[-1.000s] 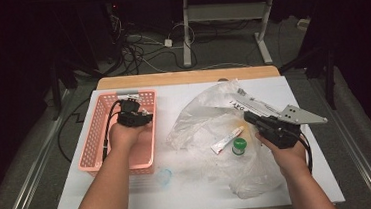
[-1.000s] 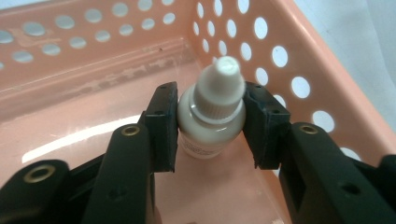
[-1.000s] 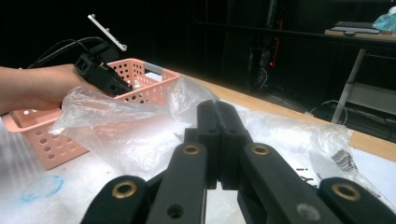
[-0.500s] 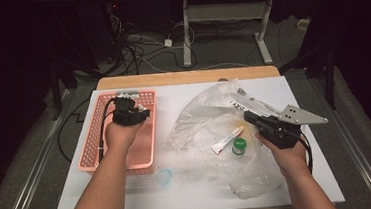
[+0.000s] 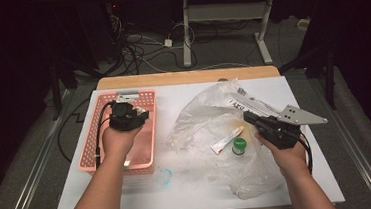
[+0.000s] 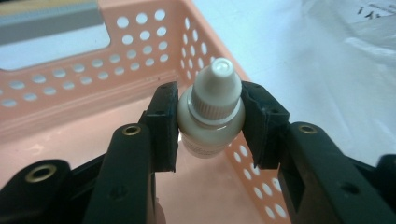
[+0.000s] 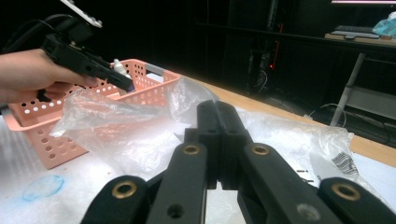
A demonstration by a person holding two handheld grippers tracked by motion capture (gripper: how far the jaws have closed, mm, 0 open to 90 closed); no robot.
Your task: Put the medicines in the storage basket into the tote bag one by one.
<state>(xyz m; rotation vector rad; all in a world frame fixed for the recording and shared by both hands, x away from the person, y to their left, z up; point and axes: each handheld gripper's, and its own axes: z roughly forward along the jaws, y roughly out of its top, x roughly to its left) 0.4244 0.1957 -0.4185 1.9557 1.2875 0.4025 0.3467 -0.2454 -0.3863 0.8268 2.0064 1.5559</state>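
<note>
Over desk [image 5: 190,194] and pink basket [image 6: 65,93], left hand-held gripper [image 6: 209,122] clamps a dropper bottle [image 6: 211,114] whose rounded body might slip; right hand-held gripper [image 7: 217,140] rests clenched, empty.

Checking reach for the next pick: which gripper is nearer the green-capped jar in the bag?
Right. The right gripper hovers shut just beside the green-capped jar in the plastic bag. The left gripper is off over the pink basket, holding a dropper bottle.

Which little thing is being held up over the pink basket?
The white dropper bottle, pinched in the left gripper. The green-capped jar and the tube lie in the plastic bag.
</note>
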